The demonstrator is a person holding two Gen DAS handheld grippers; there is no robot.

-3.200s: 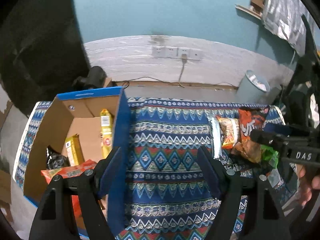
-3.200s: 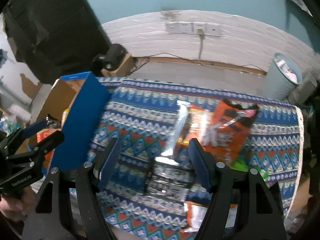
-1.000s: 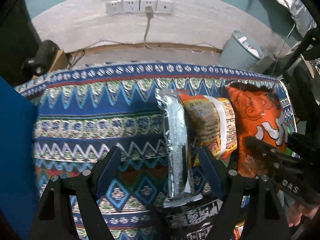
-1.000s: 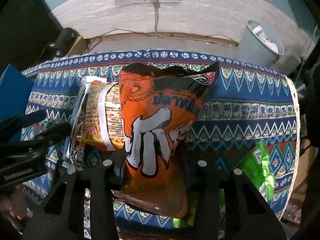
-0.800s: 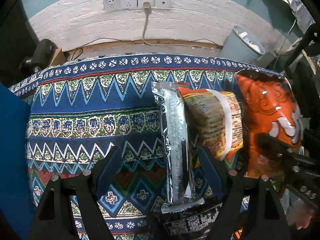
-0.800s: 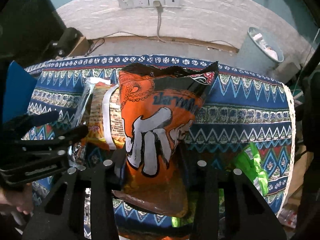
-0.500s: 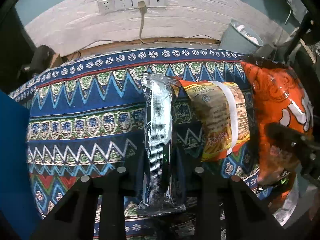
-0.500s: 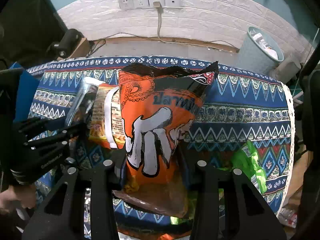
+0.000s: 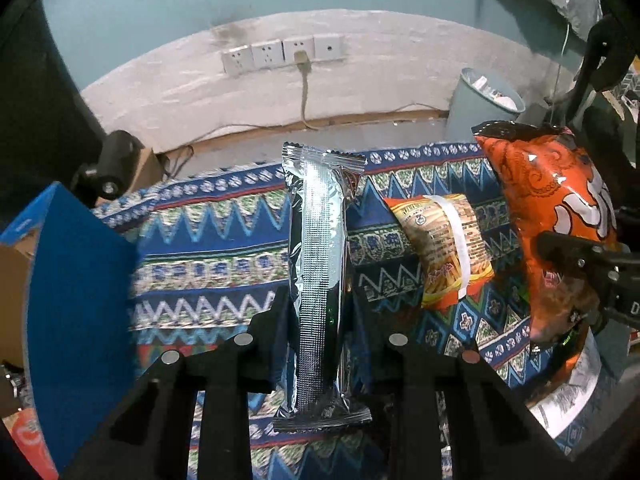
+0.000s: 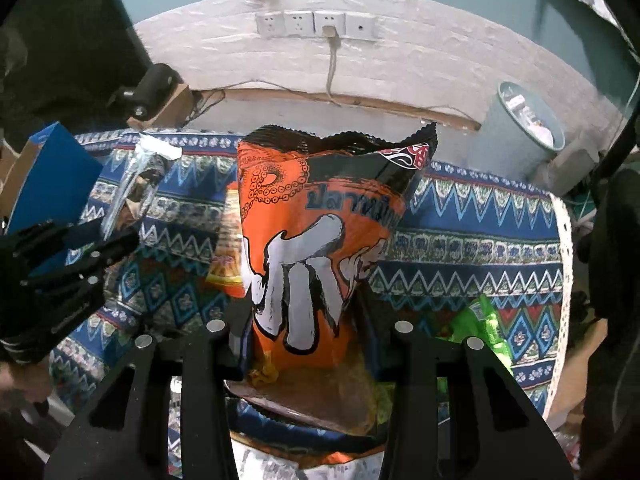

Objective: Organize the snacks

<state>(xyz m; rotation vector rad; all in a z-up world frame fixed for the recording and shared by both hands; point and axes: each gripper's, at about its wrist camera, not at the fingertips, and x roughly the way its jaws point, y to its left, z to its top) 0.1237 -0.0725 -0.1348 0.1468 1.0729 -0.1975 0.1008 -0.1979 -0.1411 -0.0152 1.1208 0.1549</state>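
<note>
Gripping a silver packet (image 9: 318, 280) upright, the left tongs (image 9: 320, 316) sit nearer the blue box (image 9: 76, 292) at nine o'clock, while the right tongs (image 10: 304, 320) clamp the orange bag (image 10: 316, 240).

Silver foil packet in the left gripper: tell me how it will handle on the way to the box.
The silver foil packet stands straight above the left gripper, so it is probably fairly stiff. Its glossy film may slip. It looks slim, likely light.
</note>
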